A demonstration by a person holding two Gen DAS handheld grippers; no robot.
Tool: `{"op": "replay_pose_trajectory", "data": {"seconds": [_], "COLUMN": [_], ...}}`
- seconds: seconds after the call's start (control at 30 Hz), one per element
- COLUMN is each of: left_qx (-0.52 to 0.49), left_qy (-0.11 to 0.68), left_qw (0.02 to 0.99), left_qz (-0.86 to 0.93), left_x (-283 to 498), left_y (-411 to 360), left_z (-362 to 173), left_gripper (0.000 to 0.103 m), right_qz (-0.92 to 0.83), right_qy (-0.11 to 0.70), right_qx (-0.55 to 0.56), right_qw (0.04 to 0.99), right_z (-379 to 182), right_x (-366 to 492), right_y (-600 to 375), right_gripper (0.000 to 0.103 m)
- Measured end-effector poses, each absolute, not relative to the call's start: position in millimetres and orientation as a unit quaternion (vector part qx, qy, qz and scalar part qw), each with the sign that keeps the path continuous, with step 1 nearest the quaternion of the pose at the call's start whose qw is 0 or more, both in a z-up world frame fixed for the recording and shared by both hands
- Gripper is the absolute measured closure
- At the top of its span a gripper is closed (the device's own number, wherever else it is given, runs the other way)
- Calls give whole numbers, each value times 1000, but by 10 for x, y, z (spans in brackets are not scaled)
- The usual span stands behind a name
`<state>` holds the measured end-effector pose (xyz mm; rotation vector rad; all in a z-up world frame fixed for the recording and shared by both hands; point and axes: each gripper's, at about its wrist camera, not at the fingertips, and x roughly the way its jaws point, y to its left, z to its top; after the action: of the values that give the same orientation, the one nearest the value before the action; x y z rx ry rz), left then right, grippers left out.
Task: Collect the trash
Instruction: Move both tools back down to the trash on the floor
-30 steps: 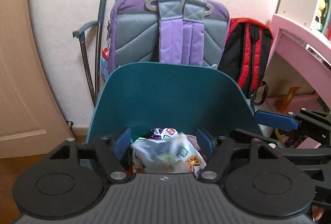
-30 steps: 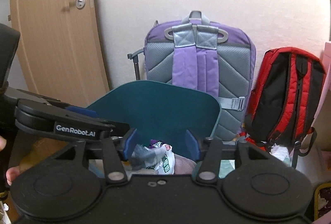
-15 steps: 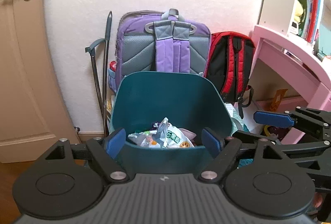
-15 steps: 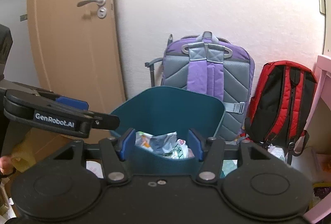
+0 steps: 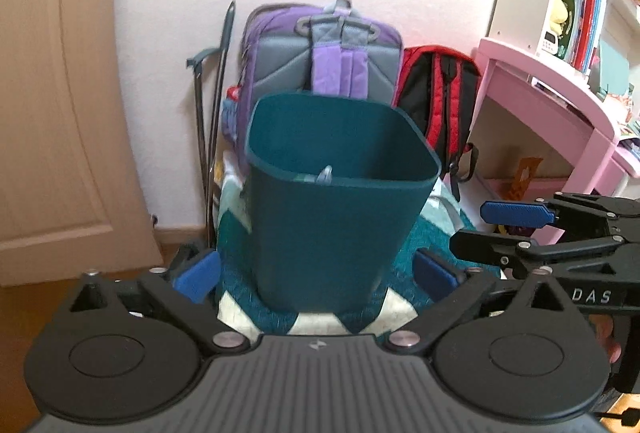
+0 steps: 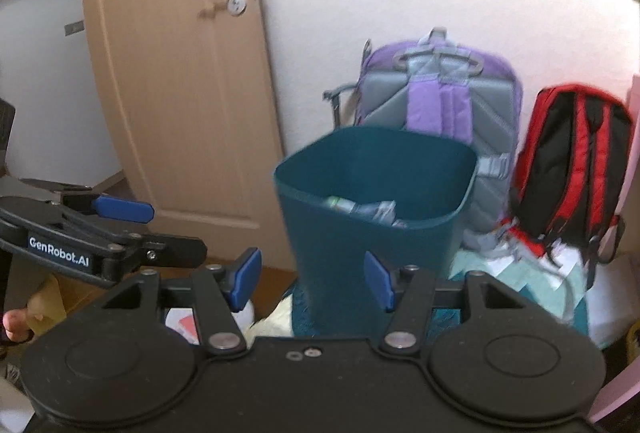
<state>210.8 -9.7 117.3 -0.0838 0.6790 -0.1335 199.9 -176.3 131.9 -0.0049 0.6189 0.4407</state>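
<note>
A dark teal bin (image 5: pixel 328 225) stands on a rug against the wall, with crumpled wrappers (image 5: pixel 320 175) just showing above its front rim. My left gripper (image 5: pixel 316 275) is drawn back from the bin, its jaws still opening wide, with nothing held between them. In the right wrist view, the bin (image 6: pixel 372 253) holds the wrappers (image 6: pixel 360 209). My right gripper (image 6: pixel 312 285) is open and empty in front of it. Each gripper's blue pad (image 5: pixel 516 213) (image 6: pixel 124 209) shows at the side of the other's view.
A purple backpack (image 5: pixel 324 61) and a red backpack (image 5: pixel 440 93) lean on the wall behind the bin. A wooden door (image 5: pixel 52 113) is at the left, a pink desk (image 5: pixel 552 89) at the right. A teal and white rug (image 5: pixel 408 245) lies underneath.
Both grippers have pulled back from above the bin. The wrapper that was between the left jaws now lies inside it. The left jaws have spread much wider.
</note>
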Motion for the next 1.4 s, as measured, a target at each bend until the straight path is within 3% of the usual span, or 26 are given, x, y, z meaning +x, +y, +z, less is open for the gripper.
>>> {"op": "replay_pose_trajectory", "data": {"seconds": [0.23,0.7,1.2,1.4], "left_qx": [-45,5,17,36], "left_qy": [386,519,623,625], "left_qw": [919,853,774,766], "left_qz": [-67,-59,-112,-142], "left_x": [1950,2356,2815,2819], "left_y": [180,726,926,804], "left_z": [361,-1593,-3645,-4318], "left_gripper": [0,0,0,0], "right_qz": [231,163,128,130], "right_qy": [369,536,609,634], "right_qx": [1,42,45,26], "right_qw": [900,827,781,762], "right_z": [527,-1654,-3626,-4283], "right_x": [1979,2574,3186,3428], "right_y": [-1580,-1133,-746,-496], "right_gripper": [46,46,46,46]}}
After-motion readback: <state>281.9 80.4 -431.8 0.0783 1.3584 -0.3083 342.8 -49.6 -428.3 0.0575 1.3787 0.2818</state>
